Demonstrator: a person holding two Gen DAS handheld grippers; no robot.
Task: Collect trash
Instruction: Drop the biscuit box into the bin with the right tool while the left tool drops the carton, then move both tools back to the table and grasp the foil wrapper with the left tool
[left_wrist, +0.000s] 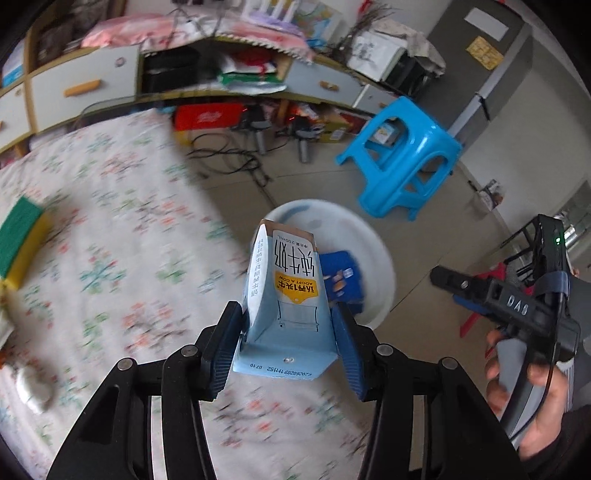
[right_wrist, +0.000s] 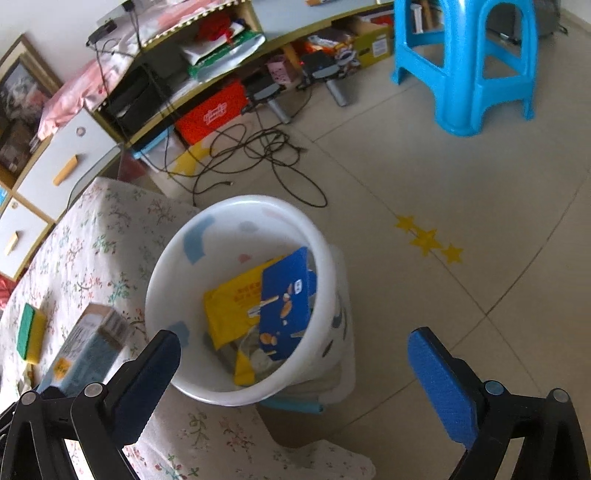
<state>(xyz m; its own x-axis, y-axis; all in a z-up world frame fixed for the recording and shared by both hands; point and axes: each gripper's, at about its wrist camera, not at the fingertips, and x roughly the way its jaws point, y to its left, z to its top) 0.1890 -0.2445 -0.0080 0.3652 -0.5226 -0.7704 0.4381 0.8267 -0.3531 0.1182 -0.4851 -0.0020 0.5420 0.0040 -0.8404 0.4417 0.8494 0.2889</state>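
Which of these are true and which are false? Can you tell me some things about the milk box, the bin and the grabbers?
1. The left gripper is holding a light blue milk carton. True.
2. The white bin is empty. False: a yellow packet and a blue packet lie inside.
3. The right gripper is holding a sponge. False: its jaws are open with nothing between them.
4. A green and yellow sponge lies on the flowery tablecloth. True.
5. The blue stool stands on the floor. True.

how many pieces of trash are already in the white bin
3 that I can make out: a blue packet leaning upright, a yellow packet behind it, and a clear wrapper at the bottom of the white bin. More may lie hidden beneath.
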